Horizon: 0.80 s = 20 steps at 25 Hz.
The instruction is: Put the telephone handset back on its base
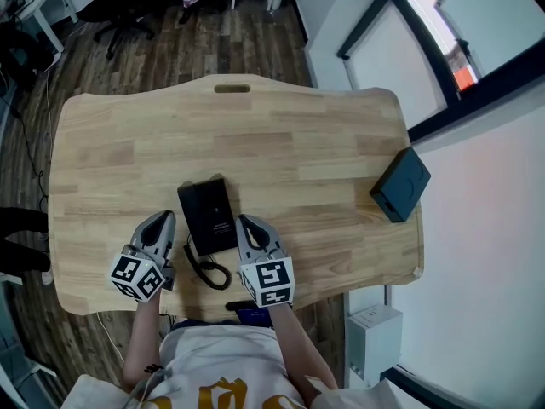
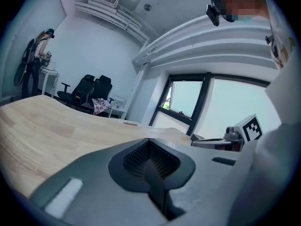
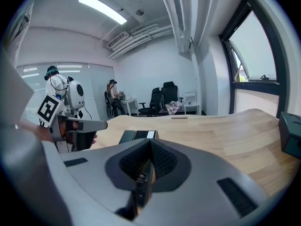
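Where telephone lies, left gripper, right gripper alongside

The head view looks steeply down on the table from its near edge; both gripper views sit low there, facing far across it.

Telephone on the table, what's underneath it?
The telephone lies flat on the wooden table; its coiled cord curls out at the near end. The tabletop directly beneath is covered, so anything there cannot be seen.
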Each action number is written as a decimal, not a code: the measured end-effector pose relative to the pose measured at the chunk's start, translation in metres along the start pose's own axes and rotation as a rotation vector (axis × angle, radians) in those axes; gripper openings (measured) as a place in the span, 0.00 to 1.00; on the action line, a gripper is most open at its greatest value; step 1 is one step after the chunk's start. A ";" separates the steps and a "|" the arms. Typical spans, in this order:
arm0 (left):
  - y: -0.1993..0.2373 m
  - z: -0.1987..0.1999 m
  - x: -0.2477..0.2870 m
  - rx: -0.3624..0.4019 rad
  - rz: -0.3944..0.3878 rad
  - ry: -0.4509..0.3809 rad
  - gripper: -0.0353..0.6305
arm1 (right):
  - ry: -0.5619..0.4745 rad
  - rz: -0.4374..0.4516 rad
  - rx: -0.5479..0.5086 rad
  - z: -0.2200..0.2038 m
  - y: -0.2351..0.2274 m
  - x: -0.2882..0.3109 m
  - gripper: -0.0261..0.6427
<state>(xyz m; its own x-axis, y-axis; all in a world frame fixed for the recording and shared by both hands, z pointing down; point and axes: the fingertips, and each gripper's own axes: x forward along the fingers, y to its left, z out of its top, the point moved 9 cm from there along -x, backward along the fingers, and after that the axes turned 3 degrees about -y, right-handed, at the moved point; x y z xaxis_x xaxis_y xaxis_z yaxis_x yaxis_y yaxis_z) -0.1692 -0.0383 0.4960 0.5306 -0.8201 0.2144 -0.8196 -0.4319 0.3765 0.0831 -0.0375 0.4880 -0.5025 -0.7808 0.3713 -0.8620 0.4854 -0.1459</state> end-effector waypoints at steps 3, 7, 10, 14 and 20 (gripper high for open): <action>-0.011 0.008 0.000 0.008 -0.021 -0.008 0.06 | -0.020 -0.004 -0.015 0.009 0.001 -0.008 0.05; -0.024 0.018 -0.006 0.023 -0.037 -0.023 0.06 | -0.043 -0.008 -0.028 0.016 0.008 -0.017 0.05; -0.032 0.025 -0.009 0.024 -0.034 -0.039 0.06 | -0.052 -0.010 -0.043 0.017 0.014 -0.022 0.05; -0.042 0.033 -0.015 0.032 -0.044 -0.058 0.06 | -0.065 0.000 -0.066 0.022 0.020 -0.032 0.05; -0.060 0.034 -0.025 0.030 -0.069 -0.072 0.06 | -0.097 -0.003 -0.082 0.034 0.022 -0.044 0.05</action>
<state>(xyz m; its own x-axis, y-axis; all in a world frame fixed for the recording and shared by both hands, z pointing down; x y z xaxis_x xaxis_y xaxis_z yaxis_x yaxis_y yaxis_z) -0.1408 -0.0047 0.4380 0.5698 -0.8125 0.1230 -0.7883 -0.4982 0.3612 0.0840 -0.0058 0.4377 -0.5075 -0.8147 0.2807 -0.8571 0.5106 -0.0678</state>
